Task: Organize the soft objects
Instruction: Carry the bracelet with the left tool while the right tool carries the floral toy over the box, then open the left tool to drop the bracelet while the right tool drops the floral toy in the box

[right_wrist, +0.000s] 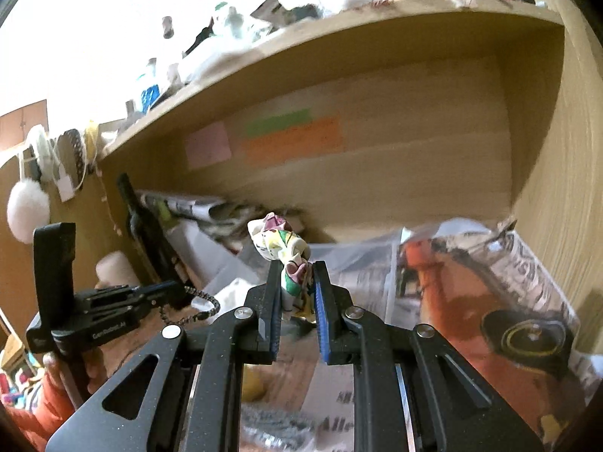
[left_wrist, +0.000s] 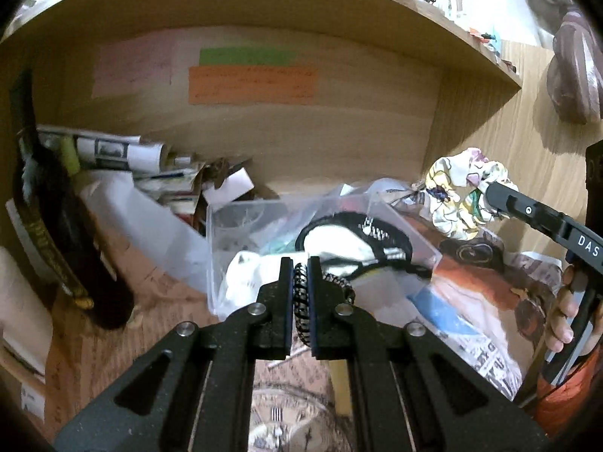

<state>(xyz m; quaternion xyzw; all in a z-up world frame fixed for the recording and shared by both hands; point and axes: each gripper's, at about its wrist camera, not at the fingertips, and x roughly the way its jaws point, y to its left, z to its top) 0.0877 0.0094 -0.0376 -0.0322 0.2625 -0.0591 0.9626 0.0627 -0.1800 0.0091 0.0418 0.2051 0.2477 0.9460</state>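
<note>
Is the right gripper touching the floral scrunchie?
Touching. In the right wrist view, the right gripper has both fingers pressed onto the floral scrunchie, with its fabric pinched between the blue pads.

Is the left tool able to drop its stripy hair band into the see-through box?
Probably yes. The left tool is shut on the stripy hair band right at the see-through box, whose top is open. Only the things already piled inside might crowd it.
</note>
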